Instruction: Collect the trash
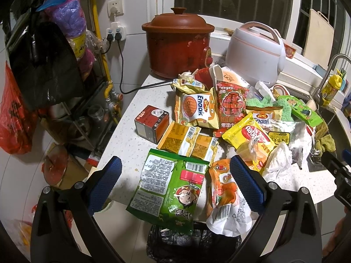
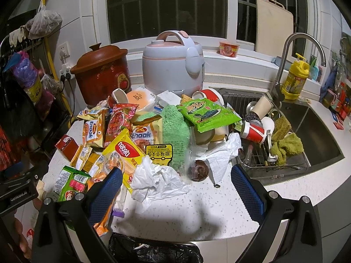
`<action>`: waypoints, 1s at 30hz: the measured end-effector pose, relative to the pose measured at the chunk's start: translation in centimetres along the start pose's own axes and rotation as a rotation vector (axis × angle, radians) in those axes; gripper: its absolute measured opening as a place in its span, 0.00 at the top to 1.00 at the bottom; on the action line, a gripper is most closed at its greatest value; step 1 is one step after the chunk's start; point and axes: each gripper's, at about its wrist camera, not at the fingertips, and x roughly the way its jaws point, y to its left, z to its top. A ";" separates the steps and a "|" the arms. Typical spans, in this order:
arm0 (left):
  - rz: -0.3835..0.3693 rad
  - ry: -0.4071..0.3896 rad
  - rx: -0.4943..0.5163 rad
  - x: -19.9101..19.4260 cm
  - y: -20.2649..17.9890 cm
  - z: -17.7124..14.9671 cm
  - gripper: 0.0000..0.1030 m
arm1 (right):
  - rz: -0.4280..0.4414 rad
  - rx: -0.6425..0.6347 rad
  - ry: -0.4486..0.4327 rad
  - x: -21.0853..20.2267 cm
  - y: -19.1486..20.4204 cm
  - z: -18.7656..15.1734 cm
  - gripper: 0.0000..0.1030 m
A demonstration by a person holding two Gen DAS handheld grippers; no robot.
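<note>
A heap of snack wrappers covers the white speckled counter (image 1: 131,118). My left gripper (image 1: 175,177) is open above the counter's front edge, with a green snack bag (image 1: 169,186) lying between its fingers and an orange packet (image 1: 223,195) by the right finger. My right gripper (image 2: 175,184) is open over a crumpled white tissue (image 2: 158,179), with a dark round muffin (image 2: 198,170) just beyond. A yellow nabati wrapper (image 2: 125,151) and Enaak packets (image 1: 197,109) lie in the pile. A black-lined trash bin (image 2: 153,252) sits below the counter edge.
A red clay pot (image 1: 177,43) and a white rice cooker (image 2: 173,65) stand at the back. The sink (image 2: 318,135) with a dish rack, cups and a green cloth is to the right, with a faucet (image 2: 291,50) behind it. Bags hang at the left (image 1: 43,65).
</note>
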 end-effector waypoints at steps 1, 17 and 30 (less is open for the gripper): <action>0.000 0.001 0.000 0.0 0.0 0.0 0.07 | -0.001 0.001 0.001 0.0 0.0 -0.1 0.05; 0.001 0.017 0.004 0.0 -0.1 -0.7 0.07 | 0.001 0.008 0.005 -0.4 -0.2 -0.7 0.05; -0.011 0.033 0.021 0.3 -0.6 -0.8 0.07 | 0.008 0.015 0.025 -0.2 -0.3 -1.1 0.05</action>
